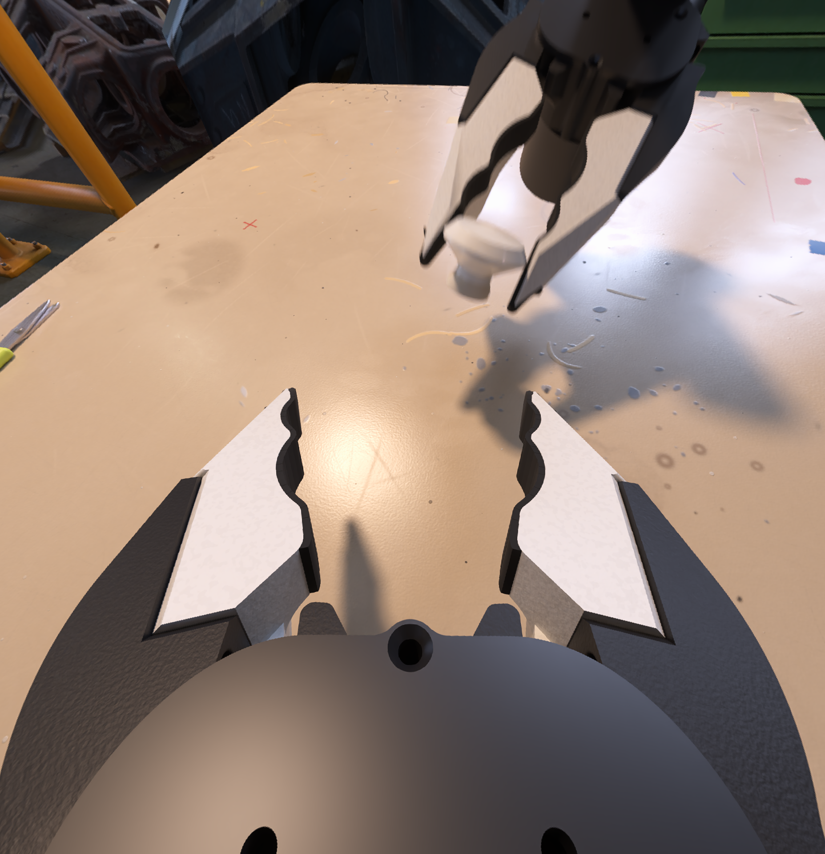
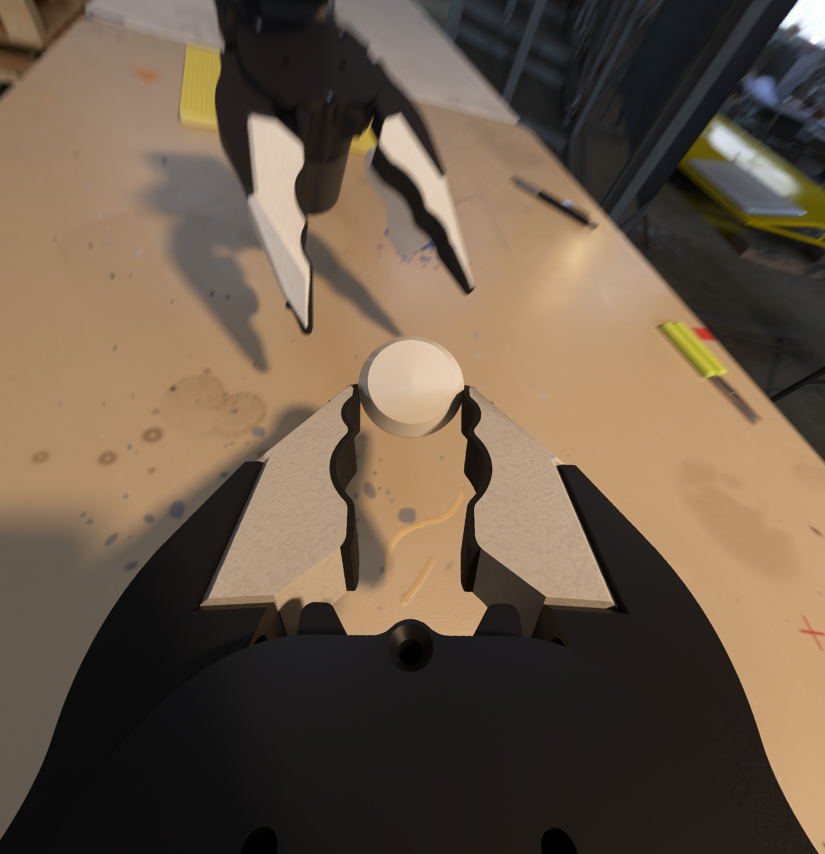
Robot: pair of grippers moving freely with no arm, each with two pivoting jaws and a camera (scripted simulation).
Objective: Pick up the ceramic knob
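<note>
Right tool (image 2: 410, 393) clamps the ceramic knob (image 2: 410, 386) by its round head at the fingertips, clear above the tabletop (image 2: 124, 323), stem pointing down. Left tool (image 1: 410, 393) hangs wide open and empty, near and facing it.

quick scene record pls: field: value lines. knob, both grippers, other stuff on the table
knob: white ceramic knob, round cap pinched at the tips of the right gripper
knob height: appears lifted off the table, stem pointing down in the left wrist view
right gripper: shut on the knob
left gripper: open, holding nothing, facing the right one
scissors: green handles, table edge, untouched
pen: dark, lying far from the knob
yellow pad: behind the left gripper
</note>
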